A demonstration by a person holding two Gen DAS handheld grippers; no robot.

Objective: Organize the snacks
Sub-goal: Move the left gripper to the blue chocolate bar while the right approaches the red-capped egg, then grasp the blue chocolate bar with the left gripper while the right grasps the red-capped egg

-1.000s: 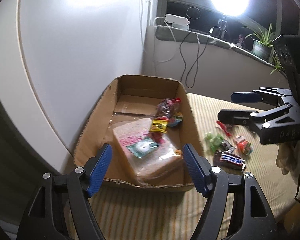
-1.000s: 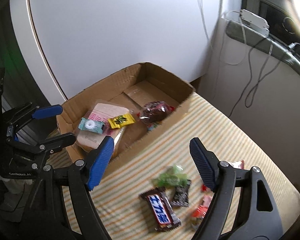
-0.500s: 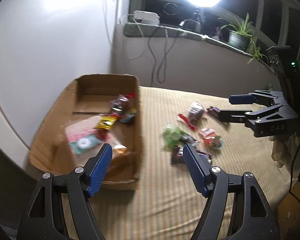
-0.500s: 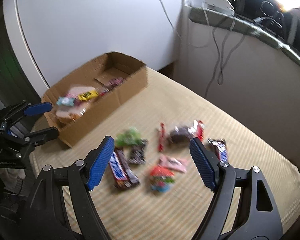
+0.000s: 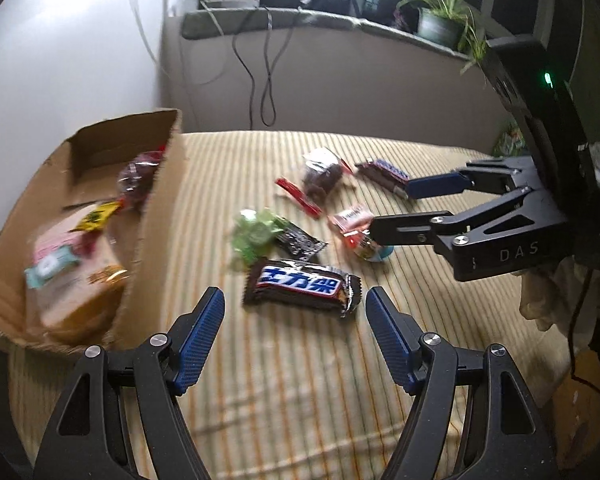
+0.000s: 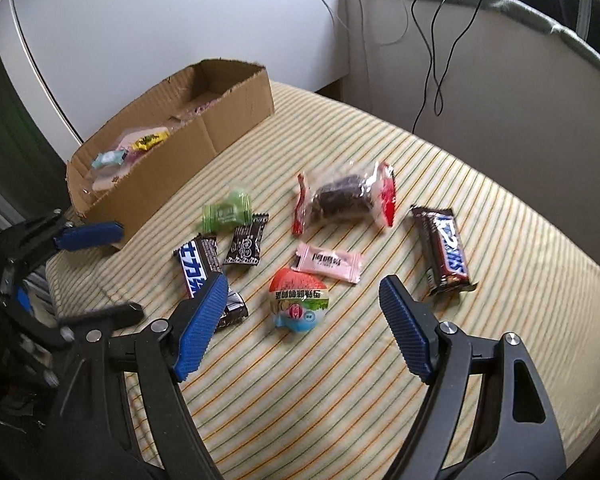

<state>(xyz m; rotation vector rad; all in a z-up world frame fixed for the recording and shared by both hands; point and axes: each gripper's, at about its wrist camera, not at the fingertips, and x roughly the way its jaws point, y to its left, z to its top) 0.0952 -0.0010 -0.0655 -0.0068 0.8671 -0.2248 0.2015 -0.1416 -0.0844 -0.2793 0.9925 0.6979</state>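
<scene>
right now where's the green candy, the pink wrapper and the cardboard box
green candy (image 6: 225,213), right wrist view, middle of its wrapper
pink wrapper (image 6: 327,261), right wrist view, centre of the flat packet
cardboard box (image 6: 204,160), right wrist view, outer face of its near side wall

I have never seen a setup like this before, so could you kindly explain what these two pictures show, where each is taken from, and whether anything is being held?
There is no robot here: a person holds a two-finger tool in each hand, with a wide-angle camera on each looking along its blue-padded jaws. One picture comes from the left gripper, the other from the right gripper; each also glimpses the other tool. Both stand open and hold nothing. On the striped cloth lie loose snacks: two Snickers bars, a green candy, a small black packet, a pink packet, a round red-and-blue snack and a clear bag of dark pieces. The cardboard box already contains a few snacks.
</scene>
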